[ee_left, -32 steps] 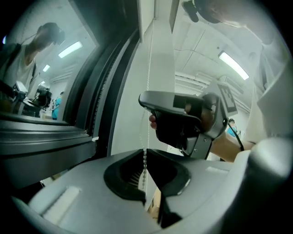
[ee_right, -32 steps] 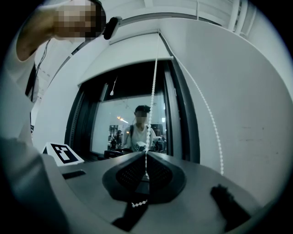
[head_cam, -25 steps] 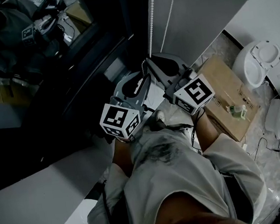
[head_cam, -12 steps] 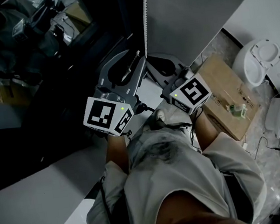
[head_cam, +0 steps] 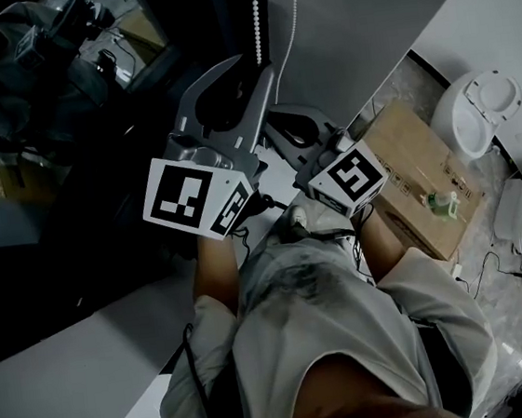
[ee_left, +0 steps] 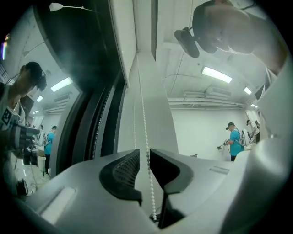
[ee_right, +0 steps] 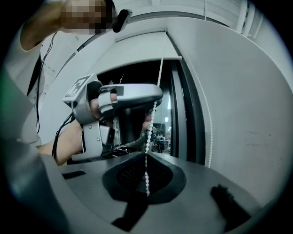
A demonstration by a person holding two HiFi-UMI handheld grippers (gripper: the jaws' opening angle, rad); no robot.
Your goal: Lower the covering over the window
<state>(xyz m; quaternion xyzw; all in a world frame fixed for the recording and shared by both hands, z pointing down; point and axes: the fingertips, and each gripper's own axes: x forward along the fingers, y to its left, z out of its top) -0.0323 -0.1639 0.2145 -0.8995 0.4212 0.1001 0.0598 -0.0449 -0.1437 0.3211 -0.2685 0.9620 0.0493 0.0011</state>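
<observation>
The covering is a grey roller blind (head_cam: 365,13), hanging just to the right of the dark window (head_cam: 88,92). It is worked through a white bead chain (head_cam: 255,7) that drops along the window's right edge. The right gripper (ee_right: 146,155) sits low beside the window with its jaws pressed together on one strand of that chain, beads showing above and below the pinch. The left gripper (ee_left: 143,153) is higher up the same edge. Its jaws stand a narrow gap apart with the strand running between them, close to the right-hand jaw but not clamped. The chain is probably light and limp, so it is likely to swing and twist unless kept taut. Its small smooth beads could slide through ribbed pads unless a jaw closes squarely across a bead. The sensible hold is on the one strand that lowers the fabric, close above the lower gripper, pulled straight down along the window. The blind should offer only mild, steady resistance, while a sharp jerk could strain the thin cord.
</observation>
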